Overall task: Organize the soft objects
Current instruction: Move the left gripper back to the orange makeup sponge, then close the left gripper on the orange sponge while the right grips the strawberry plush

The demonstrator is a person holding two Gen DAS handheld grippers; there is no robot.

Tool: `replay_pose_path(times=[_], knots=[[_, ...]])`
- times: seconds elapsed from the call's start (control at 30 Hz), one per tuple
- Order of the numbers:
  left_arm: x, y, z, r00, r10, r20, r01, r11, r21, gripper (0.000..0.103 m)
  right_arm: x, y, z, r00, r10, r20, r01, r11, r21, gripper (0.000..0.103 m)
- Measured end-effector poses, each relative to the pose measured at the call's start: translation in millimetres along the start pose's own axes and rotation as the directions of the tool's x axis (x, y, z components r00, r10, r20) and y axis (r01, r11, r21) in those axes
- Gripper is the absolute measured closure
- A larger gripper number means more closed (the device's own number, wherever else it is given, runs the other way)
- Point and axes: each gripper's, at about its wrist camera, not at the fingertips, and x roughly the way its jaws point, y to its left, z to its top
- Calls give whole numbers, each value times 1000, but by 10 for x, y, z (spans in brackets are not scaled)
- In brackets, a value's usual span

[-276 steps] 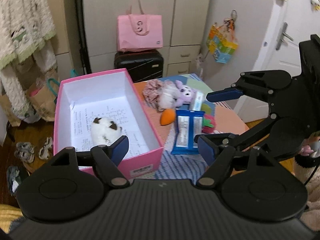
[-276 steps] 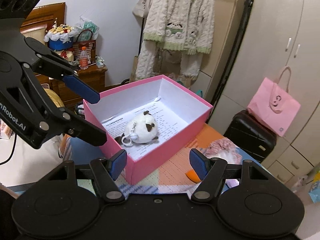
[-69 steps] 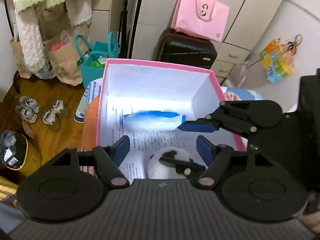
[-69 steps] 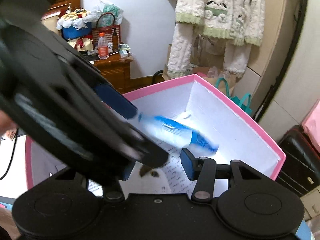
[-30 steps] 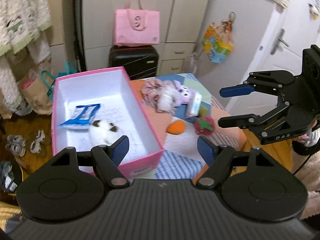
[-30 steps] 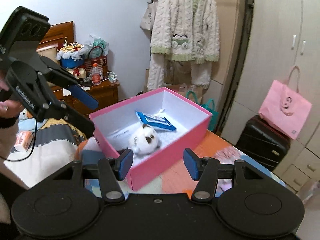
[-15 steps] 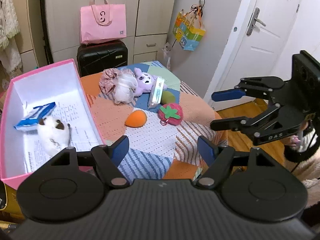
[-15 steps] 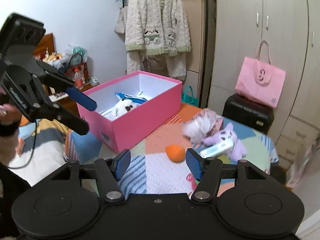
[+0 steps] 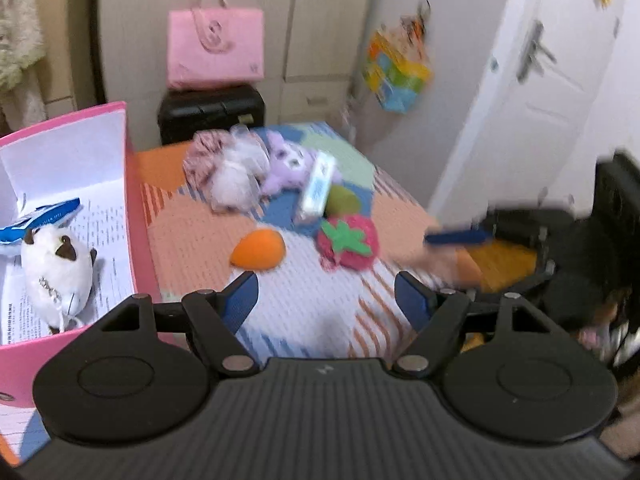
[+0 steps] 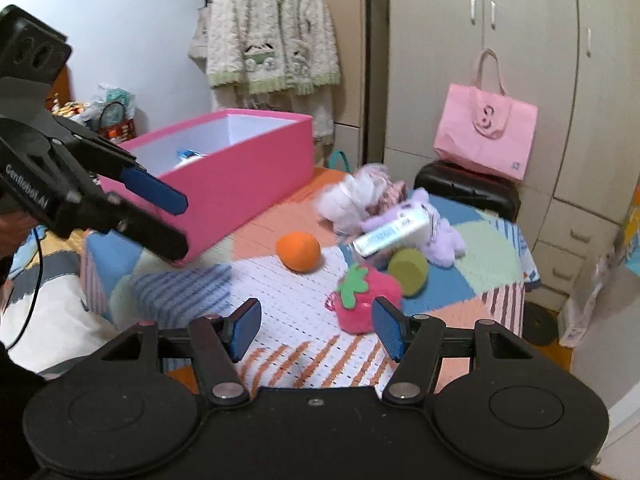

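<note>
Both tools are empty as the next pick comes up: the left hand-held gripper (image 9: 326, 296) has its jaws spread with nothing between them, and the right hand-held gripper (image 10: 316, 326) is spread and empty too. The pink box (image 10: 248, 184) sits along the surface's left edge, already holding a white plush (image 9: 56, 276) and a blue packet (image 9: 40, 218). Still loose mid-surface are the orange sponge (image 10: 298, 251), the strawberry plush (image 10: 366, 300) and, toward the far edge, a purple plush (image 10: 436, 228). I'd guess the strawberry goes next, which calls for straddling it squarely before squeezing.
</note>
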Motion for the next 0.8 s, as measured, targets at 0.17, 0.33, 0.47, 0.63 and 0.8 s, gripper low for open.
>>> replay_pose_path(times=[0.17, 0.33, 0.47, 0.63, 0.8], knots=[[131, 83, -2, 998, 22, 62, -19, 998, -61, 29, 255, -53, -135, 999, -34, 26, 32, 997, 64, 36], [321, 50, 14, 996, 38, 84, -31, 996, -86, 29, 440, -134, -233, 997, -40, 59, 32, 992, 124, 36], [527, -19, 0, 987, 112, 114, -107, 993, -46, 29, 533, -99, -309, 981, -155, 116, 141, 982, 125, 34], [826, 13, 1, 979, 191, 71, -187, 981, -55, 28, 652, 13, -367, 969, -188, 162, 179, 981, 71, 33], [1032, 65, -34, 972, 228, 55, -225, 973, -60, 29, 789, 77, -340, 954, -246, 169, 243, 969, 41, 33]])
